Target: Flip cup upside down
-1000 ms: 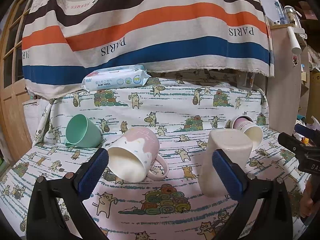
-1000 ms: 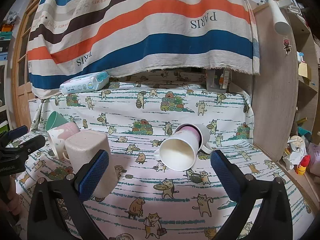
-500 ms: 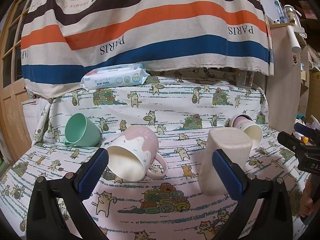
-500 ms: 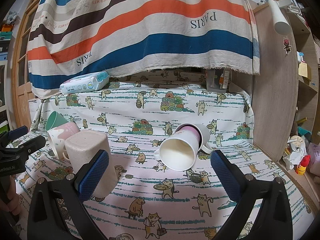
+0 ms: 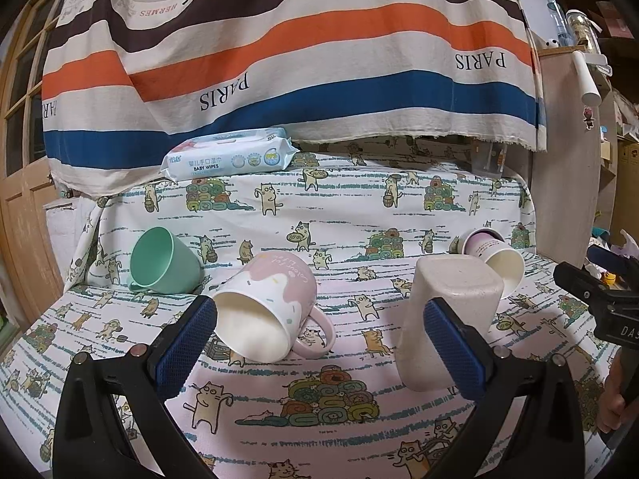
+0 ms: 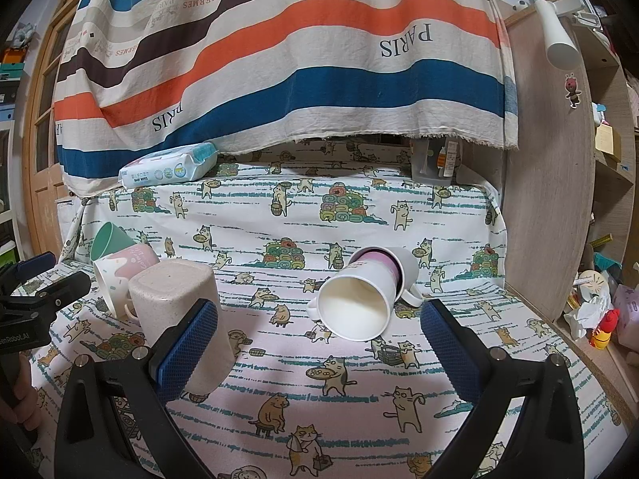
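A pink and white mug (image 5: 267, 311) lies on its side on the cat-print cloth, mouth toward my open left gripper (image 5: 319, 343); it also shows in the right wrist view (image 6: 120, 279). A beige square cup (image 5: 451, 319) stands upside down to its right, also seen in the right wrist view (image 6: 179, 319). A purple and white mug (image 6: 363, 295) lies on its side, mouth toward my open right gripper (image 6: 319, 347); it shows in the left wrist view (image 5: 495, 259). A green cup (image 5: 163, 259) lies on its side at the left. Both grippers are empty.
A pack of baby wipes (image 5: 227, 159) lies on the raised back ledge under a striped hanging cloth (image 5: 279, 60). A wooden cabinet side (image 6: 547, 199) stands at the right, with small clutter (image 6: 595, 311) beside it. A wooden door (image 5: 20, 219) stands at the left.
The left gripper's view has shifted very slightly; the cups have not moved. The right gripper has not visibly moved.
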The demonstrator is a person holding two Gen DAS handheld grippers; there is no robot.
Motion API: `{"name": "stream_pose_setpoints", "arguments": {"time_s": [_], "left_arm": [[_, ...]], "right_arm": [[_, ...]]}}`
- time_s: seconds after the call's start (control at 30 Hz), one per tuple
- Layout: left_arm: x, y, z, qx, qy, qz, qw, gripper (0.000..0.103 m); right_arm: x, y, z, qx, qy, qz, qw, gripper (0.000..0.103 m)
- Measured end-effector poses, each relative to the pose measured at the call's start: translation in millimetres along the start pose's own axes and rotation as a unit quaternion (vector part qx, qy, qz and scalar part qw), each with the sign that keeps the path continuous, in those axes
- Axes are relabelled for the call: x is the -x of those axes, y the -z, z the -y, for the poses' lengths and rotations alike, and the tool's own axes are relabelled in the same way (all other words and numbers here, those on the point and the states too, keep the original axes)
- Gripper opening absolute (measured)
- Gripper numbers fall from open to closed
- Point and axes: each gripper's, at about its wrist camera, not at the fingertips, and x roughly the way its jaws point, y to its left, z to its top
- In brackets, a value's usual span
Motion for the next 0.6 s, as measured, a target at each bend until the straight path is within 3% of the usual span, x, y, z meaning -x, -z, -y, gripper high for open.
{"name": "stream_pose_setpoints", "arguments": {"time_s": [0.6], "left_arm": [[0.9, -0.5, -0.8, 0.000, -0.001, -0.001, 1.0000, 0.103]], "right_arm": [[0.0, 0.0, -0.2, 0.000, 0.000, 0.000, 1.000, 0.103]]}}
